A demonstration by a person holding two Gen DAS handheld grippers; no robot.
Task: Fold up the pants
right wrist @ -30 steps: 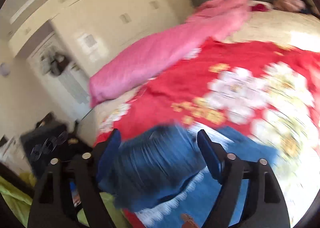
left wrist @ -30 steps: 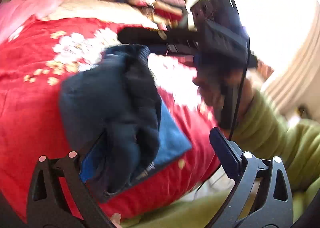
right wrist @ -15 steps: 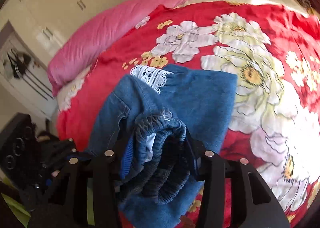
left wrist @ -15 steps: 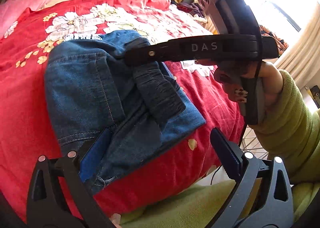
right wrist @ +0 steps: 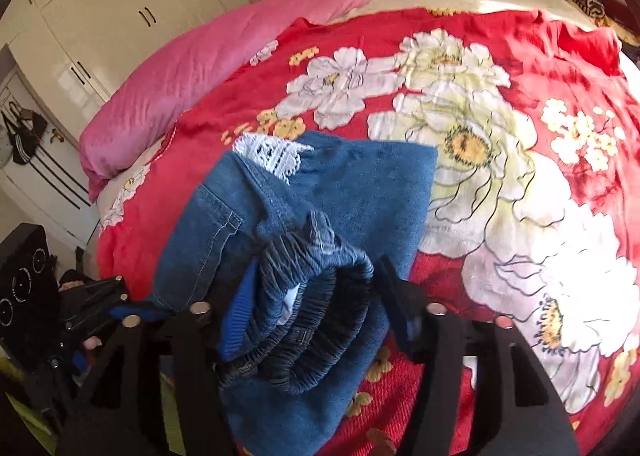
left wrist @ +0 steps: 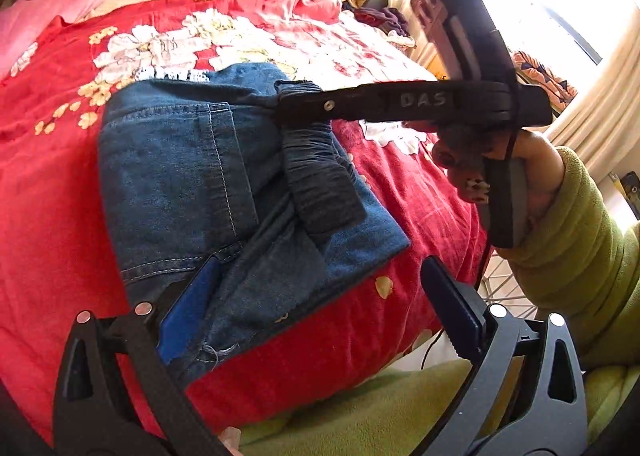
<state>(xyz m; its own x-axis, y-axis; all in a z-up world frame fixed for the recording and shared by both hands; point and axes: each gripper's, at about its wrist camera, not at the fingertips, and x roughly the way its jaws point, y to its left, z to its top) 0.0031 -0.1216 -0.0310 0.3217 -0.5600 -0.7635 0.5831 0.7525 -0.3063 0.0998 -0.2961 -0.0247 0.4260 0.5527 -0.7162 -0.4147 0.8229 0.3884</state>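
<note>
Covering the bed, one red blanket with white flowers [right wrist: 500, 160] carries my one pair of folded blue denim pants [left wrist: 192, 176], near its front edge. My right gripper [right wrist: 316, 296] is opening around their dark elastic waistband [right wrist: 320, 320]; my left gripper [left wrist: 316, 304], spread wide, grasps nothing.

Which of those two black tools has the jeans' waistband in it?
The right tool: the waistband sits between its opening jaws; the left tool is open.
</note>
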